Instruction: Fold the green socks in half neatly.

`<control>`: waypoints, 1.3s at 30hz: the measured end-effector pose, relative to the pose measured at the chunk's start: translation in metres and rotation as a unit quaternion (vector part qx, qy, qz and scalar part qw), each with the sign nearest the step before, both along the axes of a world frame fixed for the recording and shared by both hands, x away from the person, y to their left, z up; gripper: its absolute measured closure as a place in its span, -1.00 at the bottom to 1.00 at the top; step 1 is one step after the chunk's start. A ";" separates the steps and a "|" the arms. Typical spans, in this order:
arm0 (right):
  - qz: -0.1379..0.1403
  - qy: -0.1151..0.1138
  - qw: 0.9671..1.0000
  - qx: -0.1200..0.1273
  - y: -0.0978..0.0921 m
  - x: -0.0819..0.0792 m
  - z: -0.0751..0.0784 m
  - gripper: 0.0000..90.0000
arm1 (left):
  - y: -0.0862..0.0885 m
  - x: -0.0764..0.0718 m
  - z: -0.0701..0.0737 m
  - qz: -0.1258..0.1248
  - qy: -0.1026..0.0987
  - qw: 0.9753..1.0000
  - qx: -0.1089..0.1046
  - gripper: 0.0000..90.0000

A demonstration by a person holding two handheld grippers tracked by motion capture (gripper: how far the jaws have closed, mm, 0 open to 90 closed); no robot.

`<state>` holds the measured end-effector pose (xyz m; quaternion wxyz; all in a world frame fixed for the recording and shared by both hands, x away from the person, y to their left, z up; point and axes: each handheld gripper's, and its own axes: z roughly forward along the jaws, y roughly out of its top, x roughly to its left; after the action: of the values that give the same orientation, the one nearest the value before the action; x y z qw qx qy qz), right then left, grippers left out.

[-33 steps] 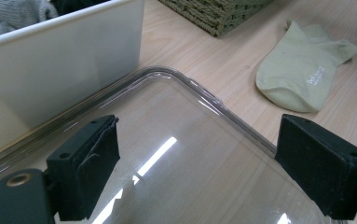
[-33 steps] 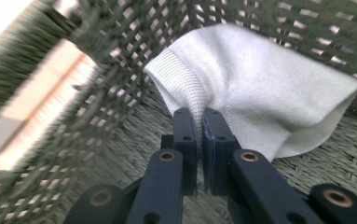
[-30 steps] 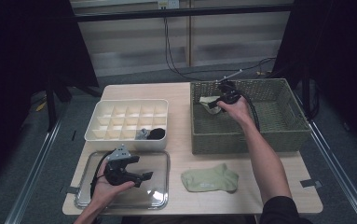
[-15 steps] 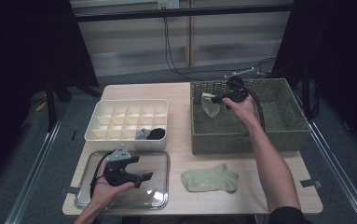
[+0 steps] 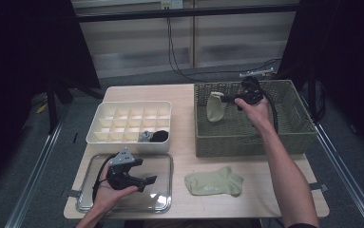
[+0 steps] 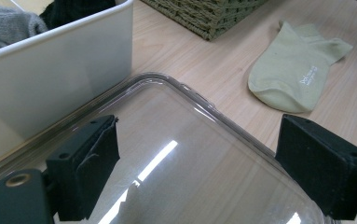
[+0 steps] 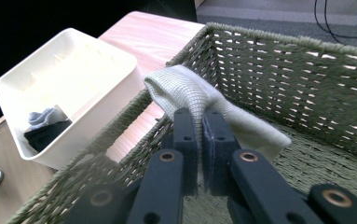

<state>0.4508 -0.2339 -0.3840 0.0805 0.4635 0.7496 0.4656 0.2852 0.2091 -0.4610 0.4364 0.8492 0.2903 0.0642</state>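
My right gripper (image 5: 225, 99) (image 7: 200, 122) is shut on a pale green sock (image 5: 214, 107) (image 7: 191, 93), which hangs lifted above the floor of the woven green basket (image 5: 284, 137) (image 7: 306, 84). A matching pale green sock (image 5: 214, 182) (image 6: 297, 70) lies flat on the wooden table in front of the basket. My left gripper (image 5: 147, 181) (image 6: 213, 168) rests open over the clear plastic lid (image 5: 163, 199) (image 6: 181, 140) at the front left, nothing between its jaws.
A white divided organiser box (image 5: 122, 121) (image 7: 73, 70) (image 6: 64, 70) stands behind the lid; a grey sock (image 5: 146, 137) (image 6: 6, 25) and a black sock (image 5: 159, 137) (image 7: 45, 133) sit in its front compartments. Cables trail over the floor beyond the table.
My right gripper has risen and moved back-right inside the basket, lifting the pale green sock clear of the basket floor. The left gripper has stayed on the lid.
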 end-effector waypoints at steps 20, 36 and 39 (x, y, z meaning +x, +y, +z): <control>0.007 -0.048 0.998 0.043 -0.010 -0.035 0.027 0.91 | 0.001 0.000 0.000 -0.002 -0.004 1.000 -0.009 -0.74; 0.015 -0.071 0.995 0.066 -0.016 -0.057 0.048 0.91 | -0.001 0.001 -0.001 0.007 0.001 1.000 -0.010 -0.75; 0.014 -0.077 0.995 0.067 -0.018 -0.060 0.053 0.91 | -0.001 0.001 -0.001 0.006 0.002 1.000 -0.010 -0.75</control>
<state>0.3910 -0.2519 -0.3314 0.1003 0.4199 0.7147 0.5503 0.2867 0.2086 -0.4621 0.4440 0.8430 0.2970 0.0627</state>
